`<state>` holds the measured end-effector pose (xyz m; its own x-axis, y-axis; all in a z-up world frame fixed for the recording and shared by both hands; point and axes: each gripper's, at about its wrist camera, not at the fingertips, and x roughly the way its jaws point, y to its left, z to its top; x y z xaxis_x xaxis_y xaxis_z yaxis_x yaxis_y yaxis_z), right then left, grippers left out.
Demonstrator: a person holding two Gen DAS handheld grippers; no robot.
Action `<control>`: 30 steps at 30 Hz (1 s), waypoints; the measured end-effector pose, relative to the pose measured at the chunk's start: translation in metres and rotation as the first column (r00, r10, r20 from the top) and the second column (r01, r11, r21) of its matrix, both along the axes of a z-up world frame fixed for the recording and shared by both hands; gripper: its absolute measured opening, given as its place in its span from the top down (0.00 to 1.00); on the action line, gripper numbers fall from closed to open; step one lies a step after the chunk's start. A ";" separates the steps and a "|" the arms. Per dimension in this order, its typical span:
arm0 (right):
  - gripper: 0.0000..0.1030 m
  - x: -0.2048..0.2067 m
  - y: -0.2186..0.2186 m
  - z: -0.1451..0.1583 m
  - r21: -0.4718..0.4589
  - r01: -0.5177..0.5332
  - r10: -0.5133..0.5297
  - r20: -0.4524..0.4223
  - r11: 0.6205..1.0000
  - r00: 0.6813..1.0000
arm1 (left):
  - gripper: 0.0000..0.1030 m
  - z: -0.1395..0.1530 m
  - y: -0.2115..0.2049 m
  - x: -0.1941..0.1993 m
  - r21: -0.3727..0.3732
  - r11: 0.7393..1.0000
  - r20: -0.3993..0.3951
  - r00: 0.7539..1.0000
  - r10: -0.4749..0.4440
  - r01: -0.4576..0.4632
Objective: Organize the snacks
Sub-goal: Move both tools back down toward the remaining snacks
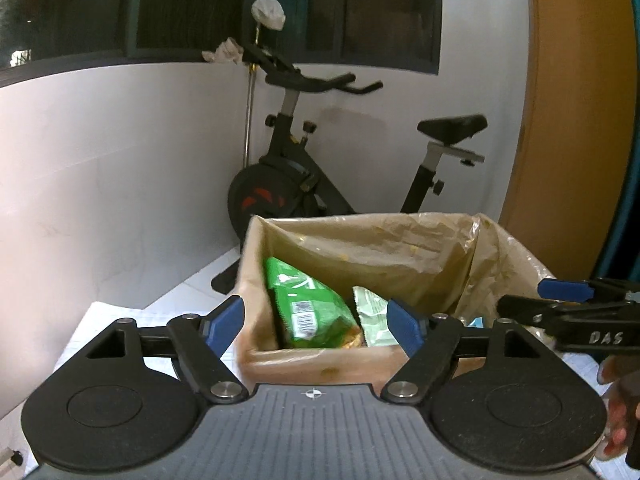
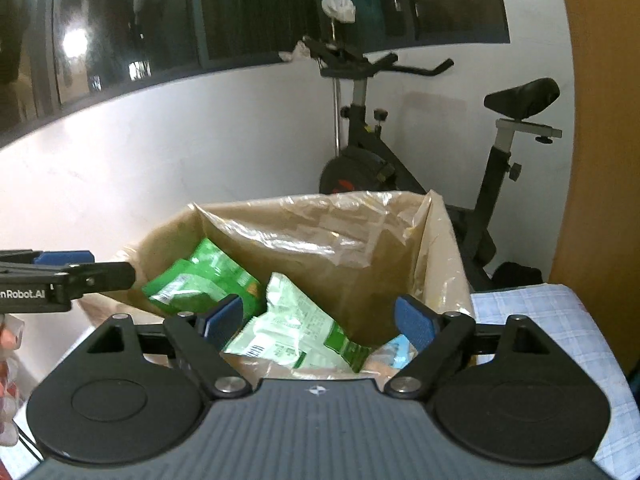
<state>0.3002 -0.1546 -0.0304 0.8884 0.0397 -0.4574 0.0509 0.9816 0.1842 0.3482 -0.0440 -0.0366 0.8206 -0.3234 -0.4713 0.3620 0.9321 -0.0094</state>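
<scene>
Both the left gripper (image 1: 316,320) and right gripper (image 2: 320,322) (jaws spread, holding nothing) face a lined box (image 1: 256,356) on a checked cloth (image 2: 560,332); bike (image 1: 304,184) by white wall (image 1: 120,160).

Snack packets (image 2: 208,280) inside lined box (image 2: 320,240), exercise bike (image 2: 420,152) behind it

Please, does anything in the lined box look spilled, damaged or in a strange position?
Nothing looks spilled or damaged. The bright green snack packet and the pale green snack packet lie tilted and overlapping inside the brown cardboard box with its wrinkled plastic liner, not stacked neatly.
</scene>
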 end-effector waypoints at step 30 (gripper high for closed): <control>0.23 -0.102 -0.001 -0.086 -0.027 0.005 -0.005 -0.028 1.000 1.000 | 0.23 -0.082 0.101 -0.075 -0.058 0.980 -0.164 0.970 0.180 -0.192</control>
<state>0.1985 -0.1557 -0.1167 0.8755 0.0226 -0.4827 0.0607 0.9858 0.1563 0.2731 0.0568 -0.1189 0.7872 -0.2107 -0.5796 0.1711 0.9776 -0.1230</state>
